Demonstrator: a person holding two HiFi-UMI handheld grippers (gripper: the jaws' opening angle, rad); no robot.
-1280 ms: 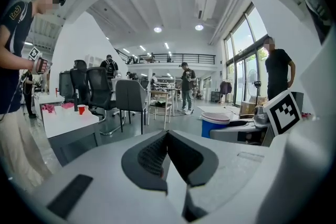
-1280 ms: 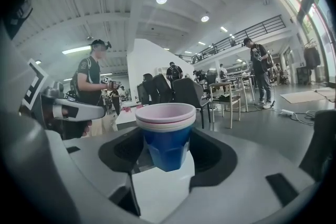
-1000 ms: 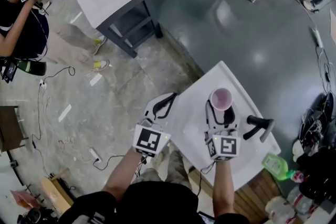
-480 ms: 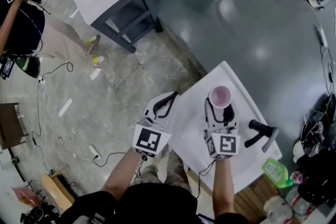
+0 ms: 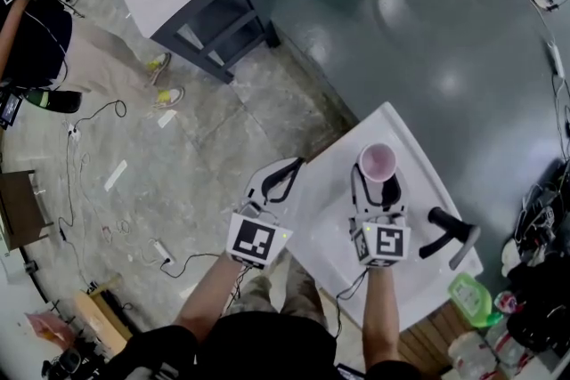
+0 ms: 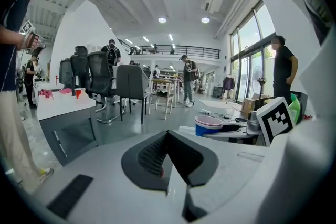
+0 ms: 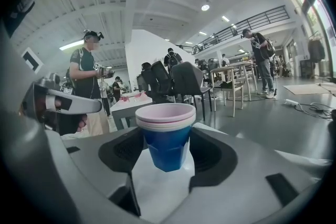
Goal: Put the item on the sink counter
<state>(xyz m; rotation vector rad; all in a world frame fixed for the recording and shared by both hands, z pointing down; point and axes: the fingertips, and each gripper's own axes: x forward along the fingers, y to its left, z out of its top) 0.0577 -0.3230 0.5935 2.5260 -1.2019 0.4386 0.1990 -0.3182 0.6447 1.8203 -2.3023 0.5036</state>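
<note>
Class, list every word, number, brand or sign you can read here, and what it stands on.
No readable text.
Markers on left gripper and right gripper: square black-and-white patterns, no letters.
Held cup: no print.
Any label on green container: too small to read.

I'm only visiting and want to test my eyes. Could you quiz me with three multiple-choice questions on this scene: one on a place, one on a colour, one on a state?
1. Where is the cup, in the right tongs, relative to the white counter?
A beneath it; B over it, within its edges; C off to the side, over the floor.
2. What colour is the cup's outside?
A blue; B green; C yellow.
3. How are the left tongs?
A shut on a bottle; B wide open; C shut, holding nothing.

Answers:
1 B: the head view shows white counter all around the cup.
2 A: its wall is blue under a pink rim.
3 C: their tips meet with nothing between them.
</note>
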